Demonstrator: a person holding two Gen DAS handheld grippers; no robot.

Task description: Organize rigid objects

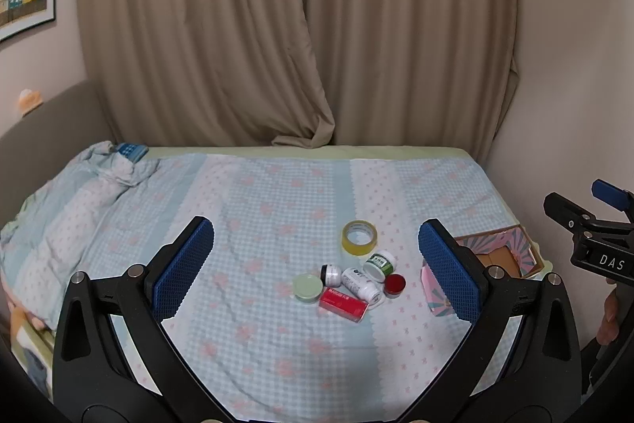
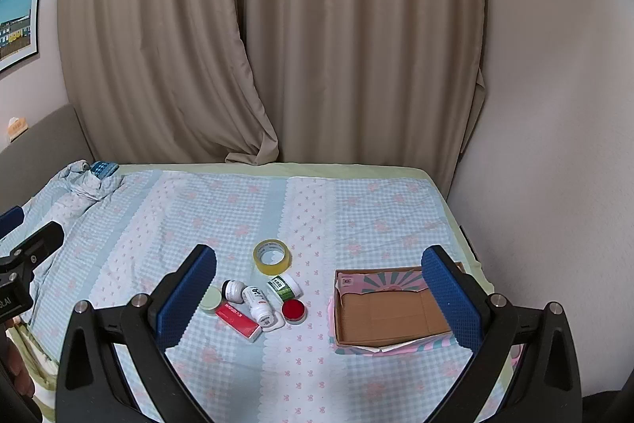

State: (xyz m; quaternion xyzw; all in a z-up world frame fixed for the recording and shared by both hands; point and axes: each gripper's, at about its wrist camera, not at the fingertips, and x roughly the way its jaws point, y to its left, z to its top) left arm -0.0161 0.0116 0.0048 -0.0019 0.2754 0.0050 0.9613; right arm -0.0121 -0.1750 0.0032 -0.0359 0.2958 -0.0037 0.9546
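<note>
I am holding both grippers above the bed, and both are standing wide open with nothing between their blue pads. In the left wrist view the left gripper [image 1: 316, 266] is framing the cluster of small items, which is lying just right of the frame's centre on the checked bedspread [image 1: 253, 201]; in the right wrist view the right gripper [image 2: 319, 292] is framing the same cluster at centre left and the cardboard box [image 2: 380, 316] at lower right. The cluster is made up of a yellow tape roll [image 2: 272, 256] lying flat at the top, apart from the rest, then a green-labelled jar [image 2: 284, 287] on its side, a black-and-white jar [image 2: 232, 290], a white bottle [image 2: 258, 305] lying down, a red-lidded jar [image 2: 293, 311], a red flat box [image 2: 237, 320] and a pale green lid [image 2: 211, 298], all lying close together or touching. The cardboard box is sitting open, brown inside with pink and teal patterned sides, well apart from the cluster. In the left view my right pad is hiding most of that box, and in the right view my left pad is covering part of the pale green lid. The labels are too small for me to read.
</note>
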